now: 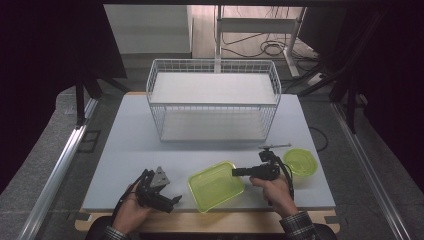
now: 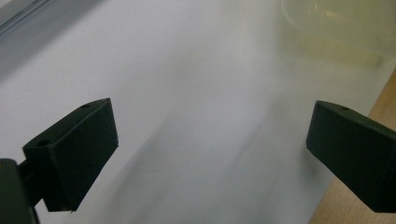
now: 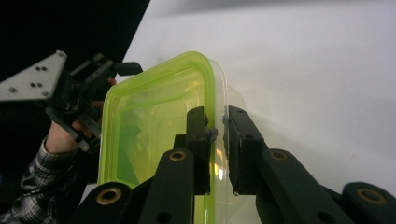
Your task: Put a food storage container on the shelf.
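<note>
Item: rectangular green container (image 1: 216,185), clear with a lime-green rim, lying on the white table (image 1: 130,150) in front of the wire basket (image 1: 214,100), near the table's front edge.

Your right gripper (image 1: 239,172): reaches the container's right edge from the side. In the right gripper view (image 3: 217,133) its jaws are clenched on the container's rim (image 3: 212,93), one pad inside the wall, one outside.

Your left gripper (image 1: 159,196): to the left of the container, near the table's front edge, well apart from it. In the left gripper view (image 2: 210,149) its jaws stand released and wide, with bare table between them; the container (image 2: 336,23) shows blurred at the top right.

Round green container (image 1: 301,161): on the table to the right of the rectangular one, just beyond your right hand (image 1: 275,192).
</note>
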Motion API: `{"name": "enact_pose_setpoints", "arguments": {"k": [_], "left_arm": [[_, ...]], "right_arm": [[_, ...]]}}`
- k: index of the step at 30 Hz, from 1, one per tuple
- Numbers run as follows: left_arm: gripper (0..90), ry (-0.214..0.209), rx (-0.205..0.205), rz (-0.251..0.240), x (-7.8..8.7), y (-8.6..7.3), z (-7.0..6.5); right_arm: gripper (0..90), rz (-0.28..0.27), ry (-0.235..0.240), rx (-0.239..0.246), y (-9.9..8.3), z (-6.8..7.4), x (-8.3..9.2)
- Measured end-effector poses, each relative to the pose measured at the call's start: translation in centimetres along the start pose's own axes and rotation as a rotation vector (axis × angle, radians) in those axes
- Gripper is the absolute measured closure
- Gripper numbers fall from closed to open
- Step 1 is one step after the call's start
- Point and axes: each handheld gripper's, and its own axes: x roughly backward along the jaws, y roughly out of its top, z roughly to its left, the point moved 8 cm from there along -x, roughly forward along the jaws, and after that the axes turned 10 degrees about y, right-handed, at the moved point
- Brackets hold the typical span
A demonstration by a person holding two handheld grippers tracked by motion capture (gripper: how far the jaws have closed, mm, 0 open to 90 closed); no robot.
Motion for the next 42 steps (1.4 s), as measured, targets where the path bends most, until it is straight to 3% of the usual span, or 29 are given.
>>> {"name": "enact_pose_setpoints", "arguments": {"k": [26,42], "left_arm": [[2.0,0.012,0.006,0.007,0.0,-0.2,0.3],[2.0,0.024,0.018,0.006,0.3,-0.4,0.9]], "right_arm": [[80.0,-0.159,0.064,0.019,4.2,1.7,3.2],[80.0,-0.21,0.071,0.062,7.9,4.2,4.6]]}}
